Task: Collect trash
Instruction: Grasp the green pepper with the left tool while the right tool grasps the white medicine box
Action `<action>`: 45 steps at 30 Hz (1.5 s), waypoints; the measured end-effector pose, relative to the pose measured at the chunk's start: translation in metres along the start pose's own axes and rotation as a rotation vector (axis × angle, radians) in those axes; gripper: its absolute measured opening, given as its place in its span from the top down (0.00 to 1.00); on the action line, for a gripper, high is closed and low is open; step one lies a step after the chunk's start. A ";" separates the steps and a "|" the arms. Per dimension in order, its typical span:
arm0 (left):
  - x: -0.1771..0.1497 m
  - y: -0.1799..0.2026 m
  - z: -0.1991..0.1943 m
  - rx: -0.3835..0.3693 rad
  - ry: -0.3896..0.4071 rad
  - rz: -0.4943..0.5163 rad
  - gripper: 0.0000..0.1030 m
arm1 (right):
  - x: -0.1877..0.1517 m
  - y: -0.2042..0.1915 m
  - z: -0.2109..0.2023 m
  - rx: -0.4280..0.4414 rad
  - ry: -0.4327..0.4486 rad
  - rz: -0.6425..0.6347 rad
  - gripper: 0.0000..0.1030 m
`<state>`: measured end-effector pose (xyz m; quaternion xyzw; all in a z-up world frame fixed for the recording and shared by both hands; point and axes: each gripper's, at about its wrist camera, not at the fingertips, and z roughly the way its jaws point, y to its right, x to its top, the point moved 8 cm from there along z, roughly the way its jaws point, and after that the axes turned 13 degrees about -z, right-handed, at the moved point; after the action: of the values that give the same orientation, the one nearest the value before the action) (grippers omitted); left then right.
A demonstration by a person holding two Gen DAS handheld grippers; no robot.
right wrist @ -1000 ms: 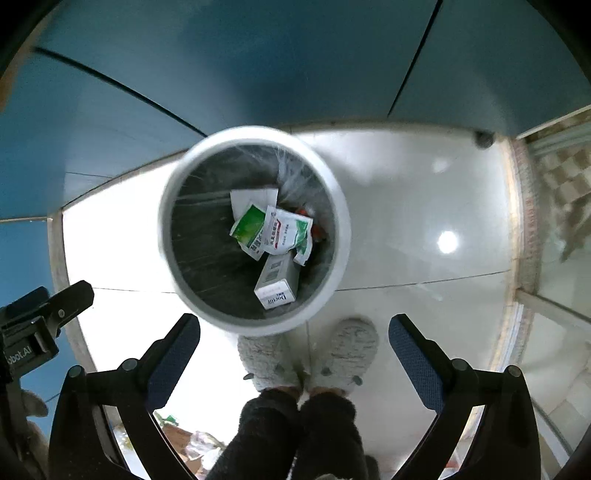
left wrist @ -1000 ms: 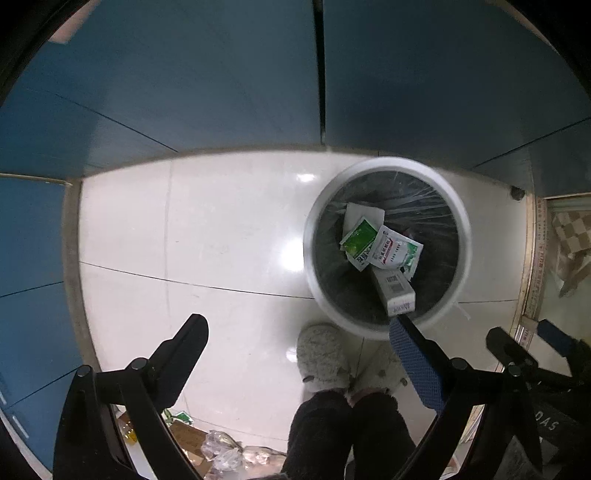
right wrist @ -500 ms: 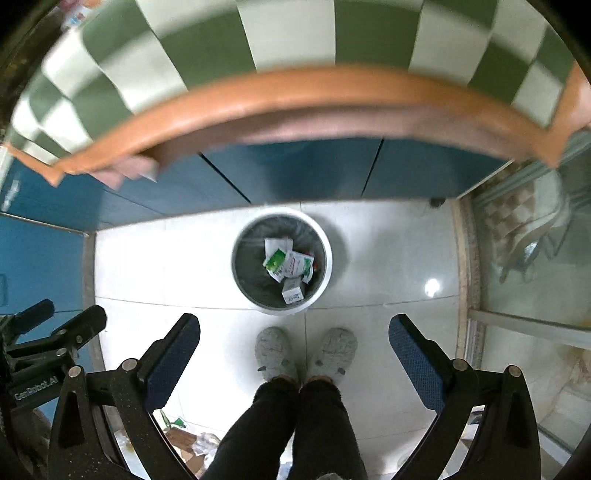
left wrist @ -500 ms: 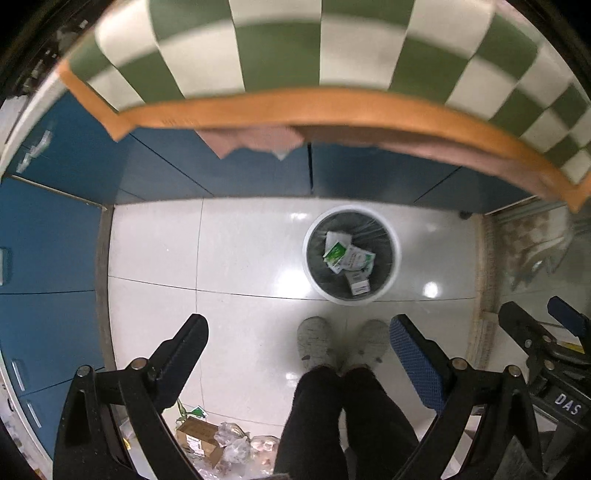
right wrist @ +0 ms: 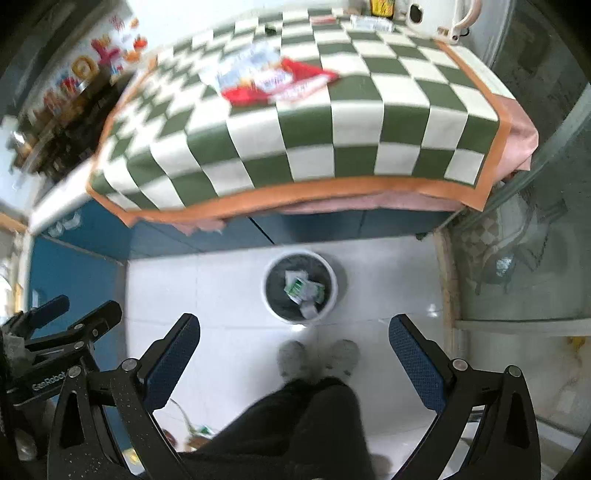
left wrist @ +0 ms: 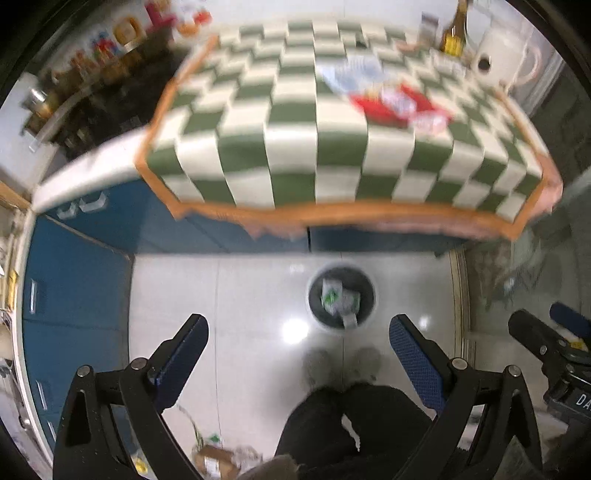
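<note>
A white trash bin (left wrist: 341,295) (right wrist: 300,286) stands on the floor far below, holding green-and-white packets and a small box. On the green-and-white checked tablecloth (left wrist: 295,125) (right wrist: 332,122) lie a red wrapper (left wrist: 395,103) (right wrist: 280,85) and a pale printed wrapper (left wrist: 351,74) (right wrist: 245,66). My left gripper (left wrist: 298,332) is open and empty, high above the floor. My right gripper (right wrist: 294,330) is open and empty too. The views are blurred.
Blue cabinets (left wrist: 81,280) run under the table and along the left. A white kettle (left wrist: 506,55) and a bottle (left wrist: 452,33) stand at the table's far right. The person's legs and slippers (right wrist: 317,356) are below. Loose litter lies on the floor (left wrist: 214,458).
Both grippers have risen well above the bin, from close over it to above the table edge. The tabletop and its wrappers have come into view. Both stayed open.
</note>
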<state>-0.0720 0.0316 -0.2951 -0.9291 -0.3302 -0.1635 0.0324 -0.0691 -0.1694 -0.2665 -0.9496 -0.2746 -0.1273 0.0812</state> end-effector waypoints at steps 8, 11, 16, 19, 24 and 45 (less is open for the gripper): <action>0.101 0.030 -0.032 -0.023 0.178 -0.012 0.00 | 0.087 0.027 -0.033 0.067 0.137 0.100 0.00; 0.146 0.051 -0.030 -0.029 0.201 -0.025 0.00 | 0.130 0.051 -0.035 0.083 0.169 0.116 0.00; 0.222 0.099 -0.010 0.022 0.207 -0.066 0.00 | 0.223 0.117 -0.011 0.056 0.182 0.161 0.00; 0.260 0.129 0.019 0.044 0.153 -0.087 0.00 | 0.283 0.166 0.017 0.028 0.152 0.176 0.00; 0.331 0.183 0.089 0.101 0.044 -0.139 0.00 | 0.386 0.235 0.081 -0.010 0.046 0.090 0.00; 0.424 0.232 0.226 0.178 -0.060 -0.288 0.01 | 0.580 0.278 0.291 -0.239 -0.422 -0.675 0.15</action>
<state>0.4457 0.1448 -0.3595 -0.8701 -0.4739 -0.1088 0.0809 0.6133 -0.0461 -0.4017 -0.8142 -0.5646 0.0199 -0.1340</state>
